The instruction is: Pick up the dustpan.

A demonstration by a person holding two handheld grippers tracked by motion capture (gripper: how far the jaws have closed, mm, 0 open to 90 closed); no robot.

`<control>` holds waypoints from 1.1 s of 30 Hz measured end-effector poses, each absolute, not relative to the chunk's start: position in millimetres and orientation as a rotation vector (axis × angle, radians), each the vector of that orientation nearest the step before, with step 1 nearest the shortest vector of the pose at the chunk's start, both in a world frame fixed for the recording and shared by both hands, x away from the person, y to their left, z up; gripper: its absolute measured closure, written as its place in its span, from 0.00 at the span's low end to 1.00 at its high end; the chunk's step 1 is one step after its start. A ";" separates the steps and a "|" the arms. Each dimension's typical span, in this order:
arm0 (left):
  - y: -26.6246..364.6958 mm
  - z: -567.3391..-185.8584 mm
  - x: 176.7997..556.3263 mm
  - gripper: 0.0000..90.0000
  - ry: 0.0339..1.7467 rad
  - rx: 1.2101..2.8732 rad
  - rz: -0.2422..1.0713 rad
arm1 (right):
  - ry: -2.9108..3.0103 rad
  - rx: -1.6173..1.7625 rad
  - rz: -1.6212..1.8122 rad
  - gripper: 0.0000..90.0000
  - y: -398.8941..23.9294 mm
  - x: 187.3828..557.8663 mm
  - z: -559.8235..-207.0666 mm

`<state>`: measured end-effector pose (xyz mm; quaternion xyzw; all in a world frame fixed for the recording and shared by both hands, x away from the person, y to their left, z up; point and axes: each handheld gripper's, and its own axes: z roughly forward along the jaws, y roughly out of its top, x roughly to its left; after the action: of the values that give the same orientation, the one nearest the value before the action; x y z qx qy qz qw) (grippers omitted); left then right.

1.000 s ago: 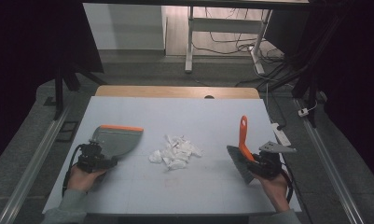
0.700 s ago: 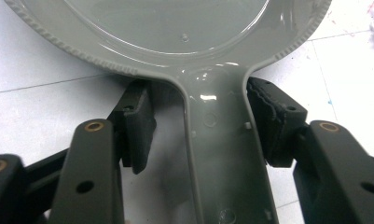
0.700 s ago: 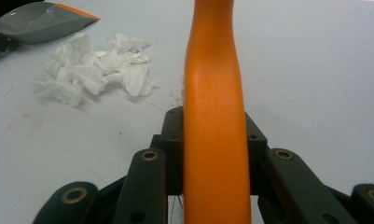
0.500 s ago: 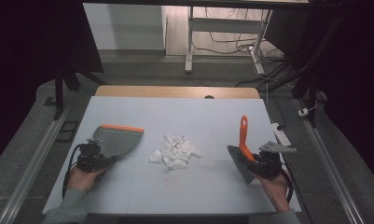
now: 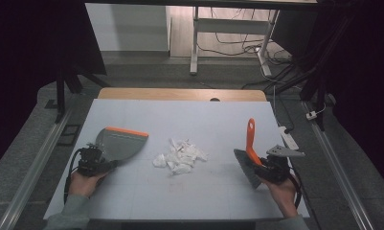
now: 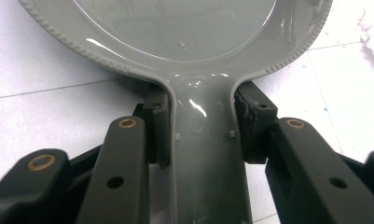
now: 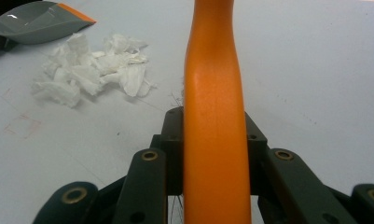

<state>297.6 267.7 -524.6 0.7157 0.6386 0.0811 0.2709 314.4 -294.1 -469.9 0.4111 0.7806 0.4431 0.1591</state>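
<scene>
White crumpled paper scraps [image 5: 179, 157] lie between the 2 tongs: left tongs [image 5: 95, 162] have just closed onto the grey plastic dustpan [image 5: 120, 145], right tongs [image 5: 268, 167] clamp the orange-handled brush [image 5: 250, 139].

Between my left black fingers [image 6: 159, 128] I see a grey dustpan [image 5: 118, 145] with an orange lip, between my right ones an orange-handled brush [image 5: 248, 152], and white paper scraps [image 5: 179, 156] on a pale table [image 5: 204, 115].
</scene>
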 end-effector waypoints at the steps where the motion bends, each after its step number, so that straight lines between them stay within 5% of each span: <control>1: 267.9 -524.5 297.5 0.69 1.719 1.928 0.221 | 2.230 1.175 1.267 0.78 -294.1 314.3 -469.8; 33: 283.6 -500.3 280.5 0.69 1.508 1.920 0.306 | 2.201 1.149 1.311 0.78 -294.8 311.1 -464.5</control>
<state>280.5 283.6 -500.3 0.7356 0.5777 0.1171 0.3339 311.1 -294.8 -464.5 0.4035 0.7730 0.4604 0.1662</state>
